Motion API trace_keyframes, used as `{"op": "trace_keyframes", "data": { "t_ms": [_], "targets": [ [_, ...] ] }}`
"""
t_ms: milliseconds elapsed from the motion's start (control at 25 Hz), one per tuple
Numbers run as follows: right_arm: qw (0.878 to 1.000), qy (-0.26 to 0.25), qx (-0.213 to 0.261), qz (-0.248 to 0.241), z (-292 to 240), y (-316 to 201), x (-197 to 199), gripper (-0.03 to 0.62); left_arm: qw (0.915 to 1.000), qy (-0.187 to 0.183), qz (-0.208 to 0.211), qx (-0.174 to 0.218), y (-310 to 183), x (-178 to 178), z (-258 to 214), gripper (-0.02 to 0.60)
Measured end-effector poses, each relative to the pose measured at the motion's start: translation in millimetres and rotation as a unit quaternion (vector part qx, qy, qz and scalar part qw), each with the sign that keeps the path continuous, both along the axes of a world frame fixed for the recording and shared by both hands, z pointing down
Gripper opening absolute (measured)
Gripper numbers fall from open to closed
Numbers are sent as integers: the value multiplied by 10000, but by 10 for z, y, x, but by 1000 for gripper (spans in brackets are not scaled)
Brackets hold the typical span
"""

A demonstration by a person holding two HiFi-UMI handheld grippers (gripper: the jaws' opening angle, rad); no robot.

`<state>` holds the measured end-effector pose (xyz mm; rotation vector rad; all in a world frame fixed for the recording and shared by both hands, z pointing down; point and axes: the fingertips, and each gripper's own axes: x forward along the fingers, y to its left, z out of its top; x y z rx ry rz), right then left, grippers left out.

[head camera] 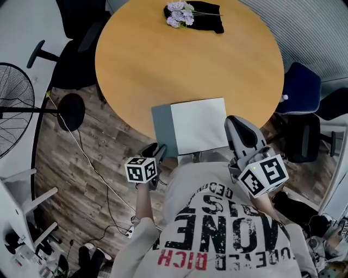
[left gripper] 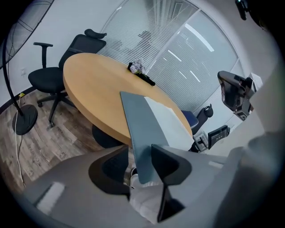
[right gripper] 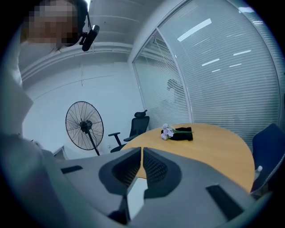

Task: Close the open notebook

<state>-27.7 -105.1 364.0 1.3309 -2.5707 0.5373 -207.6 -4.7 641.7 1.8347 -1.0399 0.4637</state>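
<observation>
The open notebook lies at the near edge of the round wooden table (head camera: 163,65), its grey-blue cover (head camera: 162,127) spread to the left of a white page (head camera: 199,125). My left gripper (head camera: 157,152) sits just off the table edge at the cover's near left corner. In the left gripper view the cover (left gripper: 140,124) runs between the jaws of the left gripper (left gripper: 142,162); they stand apart, with a gap on the left side. My right gripper (head camera: 232,122) hovers at the page's right edge. In the right gripper view its (right gripper: 141,153) jaws meet tip to tip, with white showing below them.
A bunch of pale purple flowers (head camera: 179,13) lies on a black cloth (head camera: 209,16) at the table's far side. A black office chair (head camera: 76,59) and a standing fan (head camera: 11,108) are at the left, a blue chair (head camera: 299,87) at the right.
</observation>
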Motion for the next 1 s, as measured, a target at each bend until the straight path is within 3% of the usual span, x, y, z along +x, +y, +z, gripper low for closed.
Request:
{"op": "trace_keyframes", "data": {
  "t_ms": [400, 600, 840, 1000],
  "targets": [
    [10000, -32, -28, 61, 10, 21, 15, 20, 9982, 242, 545, -86, -12, 59, 19, 140],
    [9999, -37, -68, 75, 21, 21, 27, 20, 9978, 285, 590, -41, 0, 56, -2, 129],
    [9999, -44, -155, 7, 47, 7, 3, 20, 9976, -129, 672, -45, -26, 45, -94, 50],
    [9998, -63, -176, -66, 68, 6, -40, 20, 9977, -282, 612, -110, -39, 54, -97, 35]
  ]
}}
